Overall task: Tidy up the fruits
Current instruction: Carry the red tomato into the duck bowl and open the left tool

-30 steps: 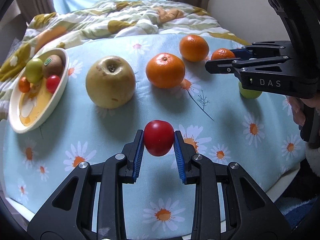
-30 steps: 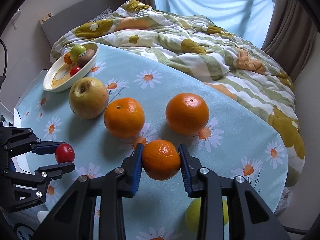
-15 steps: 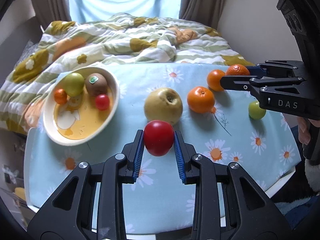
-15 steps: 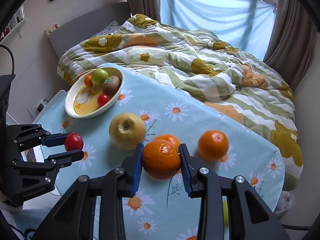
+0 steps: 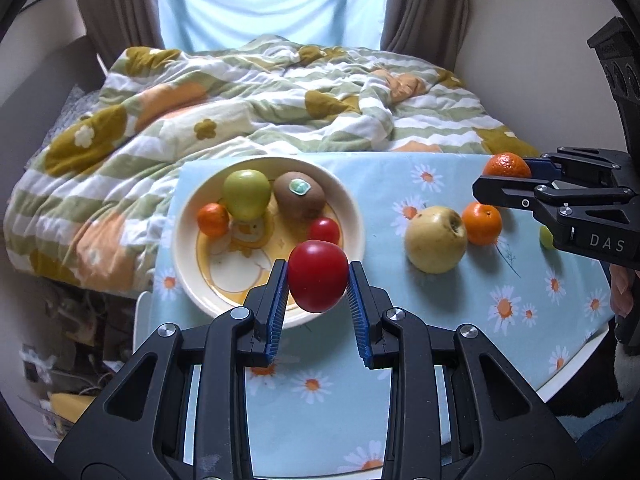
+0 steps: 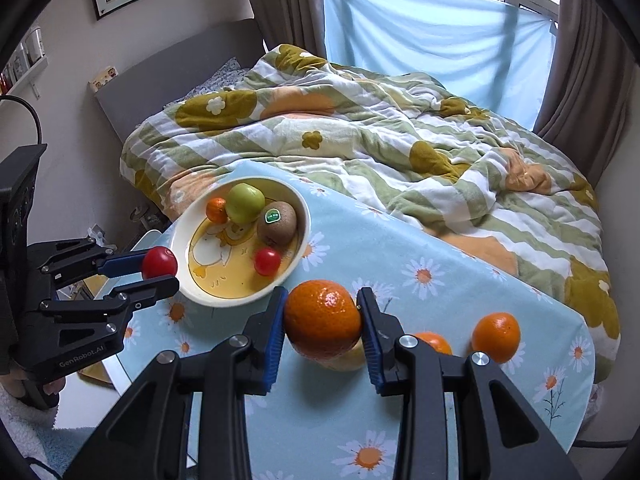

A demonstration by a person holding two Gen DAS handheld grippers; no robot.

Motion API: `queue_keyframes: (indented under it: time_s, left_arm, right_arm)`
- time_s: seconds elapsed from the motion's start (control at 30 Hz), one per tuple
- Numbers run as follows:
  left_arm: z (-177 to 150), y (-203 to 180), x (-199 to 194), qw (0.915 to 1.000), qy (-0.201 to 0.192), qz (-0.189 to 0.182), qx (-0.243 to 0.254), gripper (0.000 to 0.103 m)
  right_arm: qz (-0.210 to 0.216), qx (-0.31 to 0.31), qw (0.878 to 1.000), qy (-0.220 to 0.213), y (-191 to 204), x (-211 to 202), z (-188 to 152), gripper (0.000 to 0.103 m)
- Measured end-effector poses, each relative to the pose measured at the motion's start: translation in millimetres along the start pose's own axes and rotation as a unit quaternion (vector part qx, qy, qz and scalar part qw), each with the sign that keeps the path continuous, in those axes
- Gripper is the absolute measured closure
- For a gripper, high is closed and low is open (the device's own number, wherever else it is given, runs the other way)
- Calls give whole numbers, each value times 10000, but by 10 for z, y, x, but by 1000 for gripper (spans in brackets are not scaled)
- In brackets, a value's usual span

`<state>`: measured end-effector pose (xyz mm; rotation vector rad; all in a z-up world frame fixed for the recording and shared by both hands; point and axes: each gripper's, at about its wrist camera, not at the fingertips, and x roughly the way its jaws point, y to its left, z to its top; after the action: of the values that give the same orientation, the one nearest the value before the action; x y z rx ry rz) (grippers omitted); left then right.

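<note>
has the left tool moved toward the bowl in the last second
Yes. The left tool, gripping the tomato, now sits at the bowl's near rim.

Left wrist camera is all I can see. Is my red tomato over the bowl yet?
Observer: Not quite. In the right wrist view, the tomato in the left gripper looks just beside the bowl rim, not over its middle.
Operator: What's the other gripper got?
Observer: The right gripper is shut on a whole mandarin.
Operator: How many oranges are on the table?
Observer: Two: a far orange and a near orange, half hidden behind a gripper finger.
</note>
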<state>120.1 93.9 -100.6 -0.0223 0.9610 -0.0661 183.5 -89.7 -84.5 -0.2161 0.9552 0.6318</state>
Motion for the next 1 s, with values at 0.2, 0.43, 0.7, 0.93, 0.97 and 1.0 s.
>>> queue_keyframes:
  time_s: [0.2, 0.43, 0.7, 0.93, 0.97, 1.0]
  left_arm:
    - [83, 397, 134, 9999, 75, -60, 43, 67]
    - [174, 749, 435, 9992, 252, -268, 134, 67]
    - [218, 937, 792, 9966, 494, -469, 457, 67]
    - [182, 1012, 927, 9938, 610, -604, 703, 67]
    - [179, 1017, 922, 9938, 597, -582, 740, 67]
    - [179, 1017, 918, 9938, 579, -529, 784, 66]
  right_arm:
    - [-86, 139, 9999, 40, 238, 188, 91, 71]
    - [-161, 565, 9982, 102, 359, 405, 138, 71]
    - [-310, 1131, 9929, 184, 446, 588, 175, 71]
    - [-482, 1421, 9884, 249, 529, 651, 167, 71]
    - [-504, 1447, 9879, 254, 532, 653, 165, 71]
    - [-526, 1471, 9874, 261, 534, 655, 162, 71]
